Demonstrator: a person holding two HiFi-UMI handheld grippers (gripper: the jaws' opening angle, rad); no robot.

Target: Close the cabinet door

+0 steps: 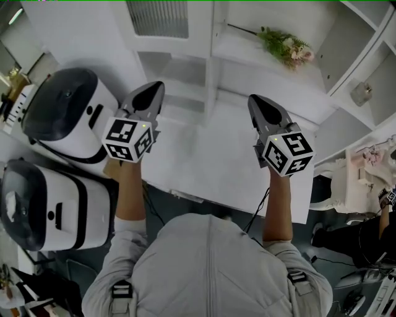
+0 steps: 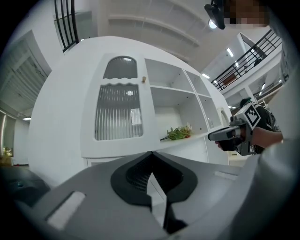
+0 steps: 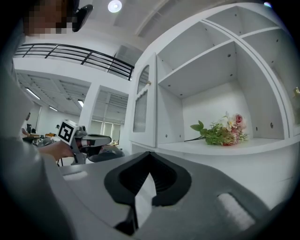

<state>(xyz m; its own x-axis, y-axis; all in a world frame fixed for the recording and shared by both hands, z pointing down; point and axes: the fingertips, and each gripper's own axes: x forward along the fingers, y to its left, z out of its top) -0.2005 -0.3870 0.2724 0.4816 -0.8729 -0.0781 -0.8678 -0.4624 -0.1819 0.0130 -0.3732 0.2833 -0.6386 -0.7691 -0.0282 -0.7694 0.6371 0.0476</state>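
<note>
The white cabinet's door [image 1: 158, 18] has a ribbed glass pane and a small knob [image 2: 144, 79]. In the left gripper view the door [image 2: 118, 112] looks flush with the cabinet front, beside open shelves. My left gripper [image 1: 151, 93] points level at the cabinet just below the door; its jaws [image 2: 151, 154] are shut and hold nothing. My right gripper [image 1: 260, 105] points at the open shelf part, apart from the door, and its jaws [image 3: 150, 153] meet at the tip with nothing between them. Each gripper shows in the other's view: the right gripper [image 2: 220, 135], the left gripper [image 3: 101, 139].
A bunch of flowers [image 1: 288, 48] lies on an open shelf [image 3: 225, 146]. Two white machines with dark tops [image 1: 65, 111] [image 1: 43, 204] stand at the left. A white counter [image 1: 210, 161] runs under both grippers. A glass jar [image 1: 362, 93] sits on a right shelf. Another person [image 1: 371, 229] is at the far right.
</note>
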